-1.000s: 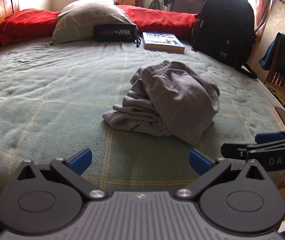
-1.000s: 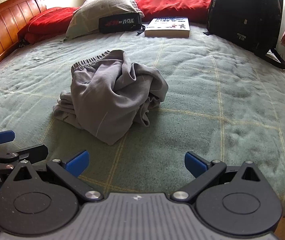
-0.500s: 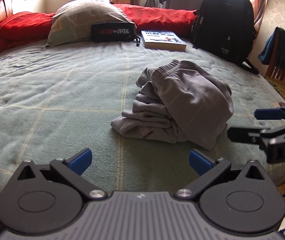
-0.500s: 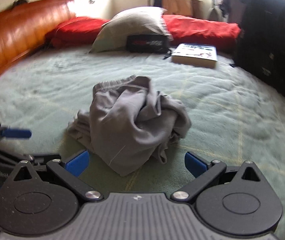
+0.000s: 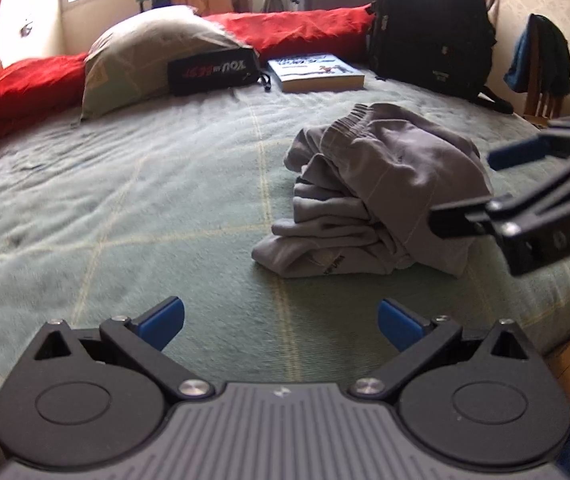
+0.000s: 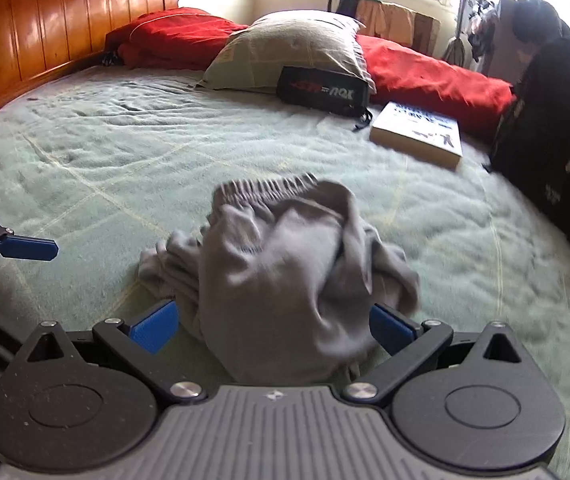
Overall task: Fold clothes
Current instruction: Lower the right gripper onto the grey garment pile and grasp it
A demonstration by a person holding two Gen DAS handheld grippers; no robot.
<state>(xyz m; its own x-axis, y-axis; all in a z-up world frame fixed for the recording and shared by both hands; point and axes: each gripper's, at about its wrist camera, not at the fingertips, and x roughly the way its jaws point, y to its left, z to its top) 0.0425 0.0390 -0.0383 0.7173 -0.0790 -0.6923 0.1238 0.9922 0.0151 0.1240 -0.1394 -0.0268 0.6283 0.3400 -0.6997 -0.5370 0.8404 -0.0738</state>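
Observation:
A crumpled pair of grey trousers (image 5: 381, 192) (image 6: 285, 276) lies in a heap on the green blanket (image 5: 125, 200), its elastic waistband on the far side. My left gripper (image 5: 281, 324) is open above bare blanket, short of the heap and to its left. My right gripper (image 6: 273, 324) is open, and the heap's near edge lies between its blue fingertips. In the left wrist view the right gripper (image 5: 485, 188) juts in from the right beside the heap. In the right wrist view a finger of the left gripper (image 6: 25, 248) shows at the left edge.
At the far side of the bed lie a grey-green pillow (image 6: 289, 52), red bedding (image 6: 425, 76), a black pouch (image 6: 321, 88) and a book (image 6: 417, 132). A black backpack (image 5: 429, 28) stands at the far right. A wooden headboard (image 6: 45, 32) runs along the left.
Both grippers have moved forward over the bed. The right gripper has closed in on the trousers, whose near edge now lies between its fingers. Both stay open.

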